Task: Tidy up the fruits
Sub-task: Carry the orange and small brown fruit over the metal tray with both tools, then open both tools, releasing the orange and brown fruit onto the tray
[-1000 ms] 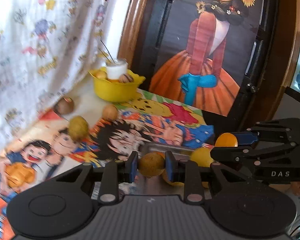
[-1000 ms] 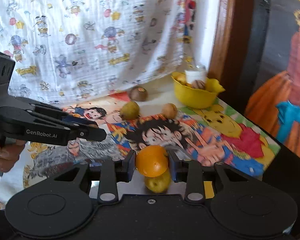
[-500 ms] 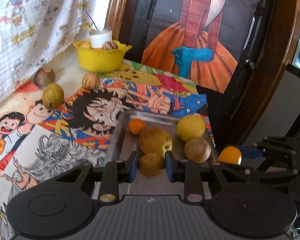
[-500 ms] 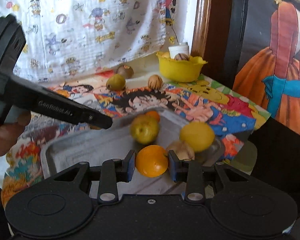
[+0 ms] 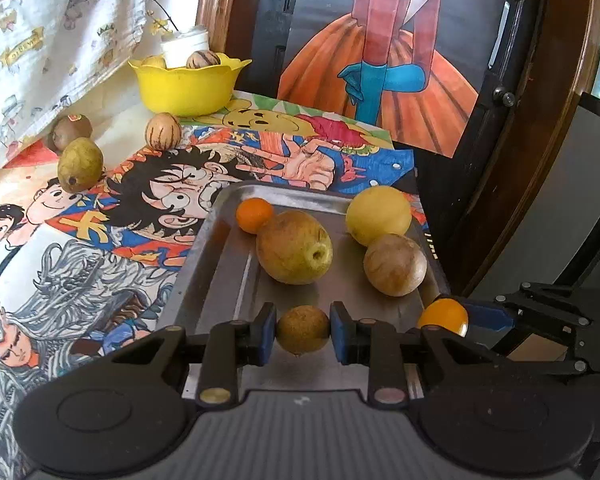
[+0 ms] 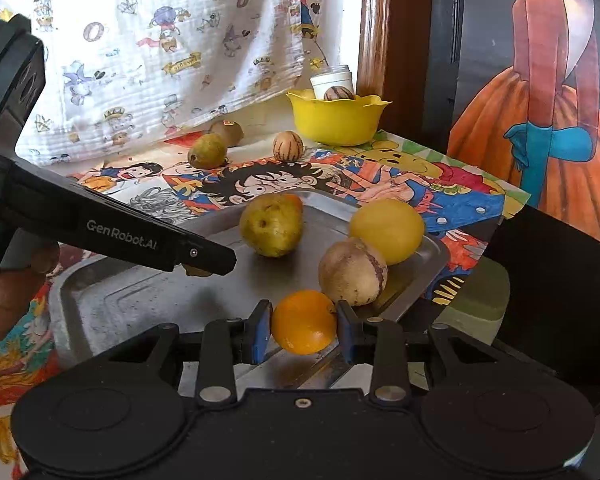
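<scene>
- Tray [image 5: 204, 272] already has four fruits
- Left gripper [image 5: 303, 330] pinches a brown fruit [image 5: 302, 329], right gripper [image 6: 303, 322] an orange [image 6: 303, 321], both above the tray
- Three fruits left by the bowl [image 5: 188, 84]

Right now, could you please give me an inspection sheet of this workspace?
Surface: cartoon-print cloth with a metal tray on it.
Job's things: four fruits on the tray; pear, kiwi and striped fruit on the cloth; yellow bowl.
Clutter: white jar behind the bowl.
Grippers: left gripper shut on a brown fruit; right gripper shut on an orange.
Cables: nothing seen.
Surroundings: printed curtain, painted panel.
</scene>
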